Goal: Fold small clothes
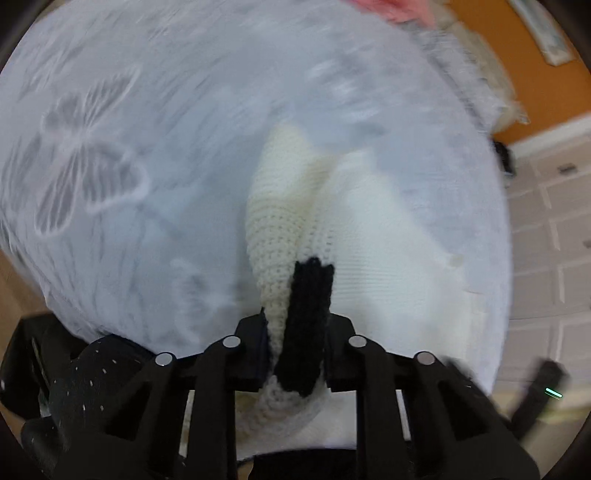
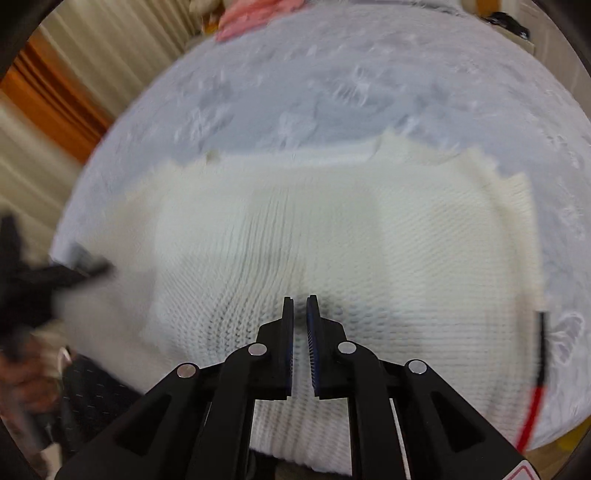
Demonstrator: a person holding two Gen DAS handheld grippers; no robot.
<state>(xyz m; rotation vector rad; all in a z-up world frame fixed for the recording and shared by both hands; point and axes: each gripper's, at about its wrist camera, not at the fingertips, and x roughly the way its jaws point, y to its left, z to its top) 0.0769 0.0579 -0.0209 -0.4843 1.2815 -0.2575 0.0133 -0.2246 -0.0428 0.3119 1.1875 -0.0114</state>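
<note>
A cream knitted garment [image 2: 332,229] lies spread on a round table under a white lace cloth [image 2: 332,74]. In the left wrist view a bunched fold of the garment [image 1: 280,206] with a black knitted trim [image 1: 308,314] rises off the lace cloth [image 1: 110,110]. My left gripper [image 1: 299,325] is shut on that fold, trim included. My right gripper [image 2: 300,299] hovers close over the garment's middle. Its jaws stand a narrow gap apart with nothing between them. Both views are motion-blurred.
A pink cloth [image 2: 255,14] lies at the table's far edge. A red and black cable [image 2: 535,398] runs along the right rim. The left gripper [image 2: 37,273] shows blurred at the garment's left end. Tiled floor [image 1: 546,240] lies beyond the table's edge.
</note>
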